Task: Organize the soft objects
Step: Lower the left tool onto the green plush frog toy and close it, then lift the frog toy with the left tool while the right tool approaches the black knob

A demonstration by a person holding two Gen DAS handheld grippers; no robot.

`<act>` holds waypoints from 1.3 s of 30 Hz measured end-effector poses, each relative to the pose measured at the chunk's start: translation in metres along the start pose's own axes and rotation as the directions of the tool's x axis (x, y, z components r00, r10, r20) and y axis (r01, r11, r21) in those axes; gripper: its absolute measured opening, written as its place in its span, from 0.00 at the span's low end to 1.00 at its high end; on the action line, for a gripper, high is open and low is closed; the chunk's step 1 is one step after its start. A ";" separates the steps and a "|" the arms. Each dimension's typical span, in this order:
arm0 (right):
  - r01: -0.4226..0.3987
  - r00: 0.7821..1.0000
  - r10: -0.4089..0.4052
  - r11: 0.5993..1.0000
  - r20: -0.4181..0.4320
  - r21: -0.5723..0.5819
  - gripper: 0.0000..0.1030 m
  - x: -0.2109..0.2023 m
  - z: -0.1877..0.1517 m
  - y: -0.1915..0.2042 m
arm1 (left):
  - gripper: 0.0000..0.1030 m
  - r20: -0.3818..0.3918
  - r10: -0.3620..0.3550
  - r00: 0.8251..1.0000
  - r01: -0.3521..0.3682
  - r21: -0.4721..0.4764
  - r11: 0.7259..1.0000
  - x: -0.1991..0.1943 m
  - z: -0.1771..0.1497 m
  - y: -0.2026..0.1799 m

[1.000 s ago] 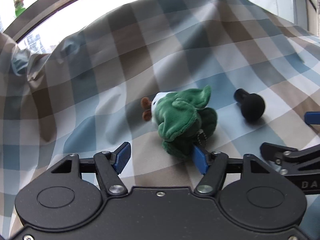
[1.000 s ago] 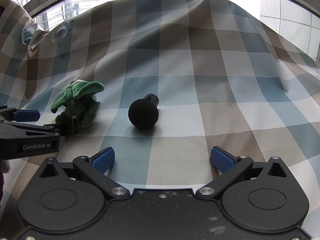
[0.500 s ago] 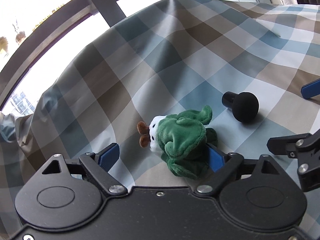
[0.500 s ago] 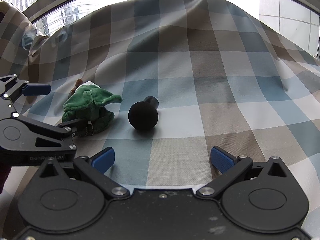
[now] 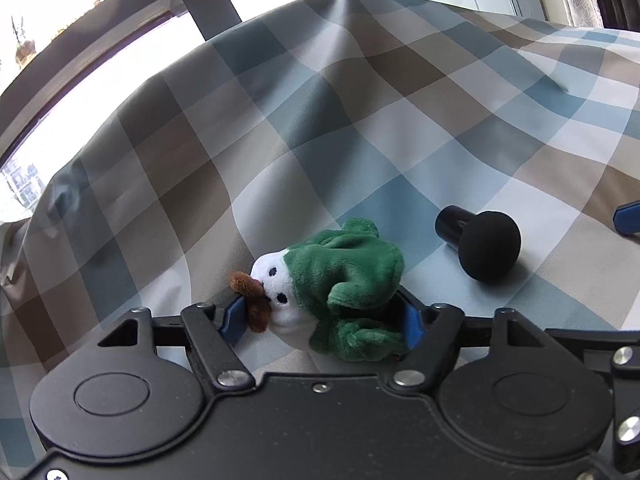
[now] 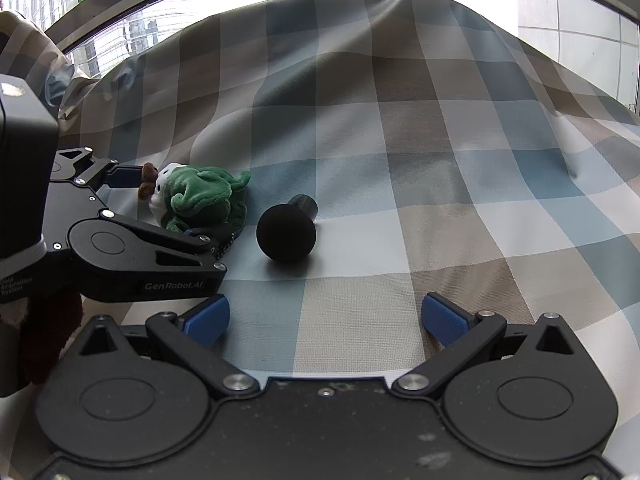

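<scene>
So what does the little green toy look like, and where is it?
On the checked cloth, look between the closing jaws of the left gripper. The plush toy lies there: green body, white face, brown antlers. Its neighbour, the black ball-headed knob, is plain and smooth.

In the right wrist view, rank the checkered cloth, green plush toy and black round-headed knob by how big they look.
1. checkered cloth
2. green plush toy
3. black round-headed knob, only somewhat smaller, and the left gripper hides part of the toy.

Left tongs (image 5: pixel 322 316) low and tilted downward, jaws closing, blue pads at either side of the green plush toy (image 5: pixel 344 280), which sits between them. Right tongs (image 6: pixel 325 318) nearer the camera than the toy, off to its right, angled downward, jaws spread wide with nothing between them.
</scene>
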State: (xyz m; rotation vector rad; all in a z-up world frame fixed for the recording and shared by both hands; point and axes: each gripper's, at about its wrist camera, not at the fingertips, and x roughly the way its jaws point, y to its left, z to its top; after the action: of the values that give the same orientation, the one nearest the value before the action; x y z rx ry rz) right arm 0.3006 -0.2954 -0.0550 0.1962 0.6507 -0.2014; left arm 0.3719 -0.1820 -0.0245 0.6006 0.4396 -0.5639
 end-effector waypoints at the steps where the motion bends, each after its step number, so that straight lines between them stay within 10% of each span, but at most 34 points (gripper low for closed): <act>1: 0.000 1.000 0.000 1.000 0.000 0.000 1.00 0.000 0.000 0.000 | 0.66 0.000 0.005 1.000 -0.005 -0.012 1.000 -0.003 -0.001 0.001; 14: -0.004 1.000 0.004 1.000 0.002 0.007 1.00 -0.001 0.001 0.000 | 0.66 -0.052 0.030 0.998 -0.042 -0.265 0.963 -0.070 -0.060 0.025; 27: -0.020 1.000 0.020 0.999 0.019 0.032 0.99 -0.005 0.000 -0.004 | 0.79 -0.066 -0.005 0.998 -0.029 -0.499 0.866 -0.063 -0.087 0.058; 39: 0.101 0.995 -0.101 0.994 0.000 0.052 0.99 -0.003 0.010 0.002 | 0.88 -0.068 0.009 0.998 -0.043 -0.526 0.850 -0.060 -0.095 0.058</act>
State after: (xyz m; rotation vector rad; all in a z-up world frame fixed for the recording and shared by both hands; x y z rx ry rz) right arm 0.3048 -0.2956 -0.0448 0.2131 0.6536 -0.3158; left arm 0.3405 -0.0604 -0.0394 0.0922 0.6179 -0.3720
